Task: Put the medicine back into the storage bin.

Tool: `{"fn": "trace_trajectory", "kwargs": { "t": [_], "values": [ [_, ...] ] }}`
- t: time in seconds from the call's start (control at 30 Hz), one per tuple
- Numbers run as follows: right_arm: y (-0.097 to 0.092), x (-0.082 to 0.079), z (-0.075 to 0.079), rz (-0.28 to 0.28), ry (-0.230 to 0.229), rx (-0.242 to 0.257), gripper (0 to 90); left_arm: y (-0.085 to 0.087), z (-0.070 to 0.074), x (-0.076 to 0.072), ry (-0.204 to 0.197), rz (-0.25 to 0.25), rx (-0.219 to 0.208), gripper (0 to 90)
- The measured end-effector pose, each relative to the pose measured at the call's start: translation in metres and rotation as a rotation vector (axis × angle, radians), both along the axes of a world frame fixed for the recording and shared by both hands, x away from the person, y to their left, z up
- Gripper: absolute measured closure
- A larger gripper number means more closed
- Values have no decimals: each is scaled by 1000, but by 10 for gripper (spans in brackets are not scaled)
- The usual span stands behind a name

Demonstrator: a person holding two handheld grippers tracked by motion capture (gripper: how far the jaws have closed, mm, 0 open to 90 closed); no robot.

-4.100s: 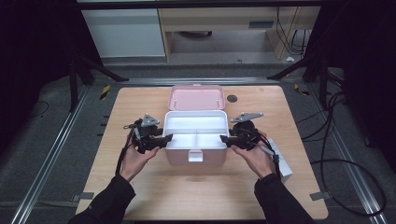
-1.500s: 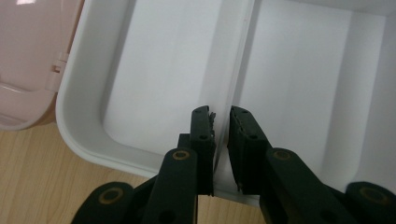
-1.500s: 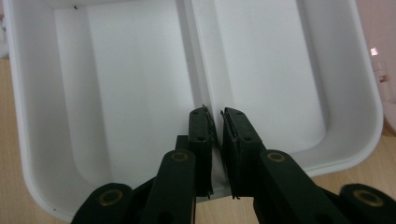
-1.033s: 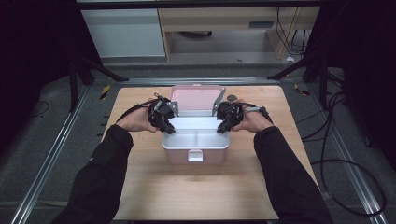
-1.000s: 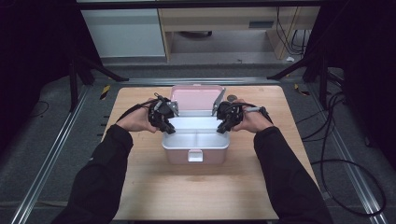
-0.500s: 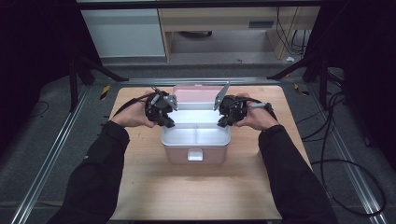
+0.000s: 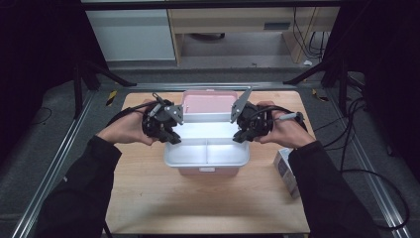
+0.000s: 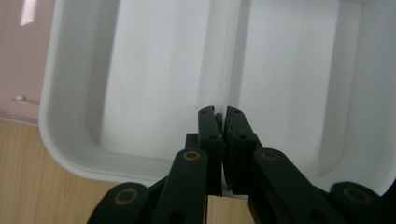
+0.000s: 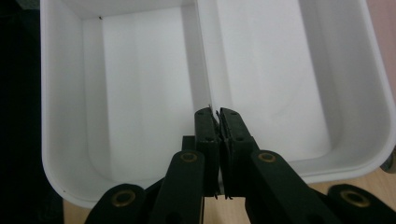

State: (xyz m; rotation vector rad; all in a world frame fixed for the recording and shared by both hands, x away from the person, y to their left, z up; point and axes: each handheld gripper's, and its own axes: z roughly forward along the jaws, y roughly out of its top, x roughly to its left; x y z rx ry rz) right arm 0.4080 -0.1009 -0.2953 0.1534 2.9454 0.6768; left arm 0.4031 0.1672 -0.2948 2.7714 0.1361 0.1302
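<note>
White two-compartment plastic tray point(image 7: 207, 151) at frame centre, lifted above pink box point(image 7: 208, 103). Left gripper point(image 7: 171, 136) and right gripper point(image 7: 241, 136) clamped on tray's end walls. Step: lifting insert out. Next: carry level, set aside.

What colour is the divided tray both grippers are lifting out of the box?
White; the tray shows best in the right gripper view.

Light wooden table point(image 7: 198, 208). Small white-grey carton point(image 7: 286, 171) lies near the table's right edge. Dark round item point(image 7: 246, 93) at the table's far edge. Yellow-black tape marks point(image 7: 111, 97) on grey floor. Black tripod legs point(image 7: 106, 77) left, cables point(image 7: 366, 163) right.
</note>
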Motion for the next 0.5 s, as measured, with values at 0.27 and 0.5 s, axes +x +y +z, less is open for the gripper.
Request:
{"fn": "trace_trajectory", "kwargs": {
  "t": [0.27,0.5],
  "values": [
    [2,-44,-6,24,22,22,879,2,-8,-42,21,-3,17,866],
    [5,-74,-37,35,51,37,896,5,-31,-63,52,-2,28,846]
  ]
}}
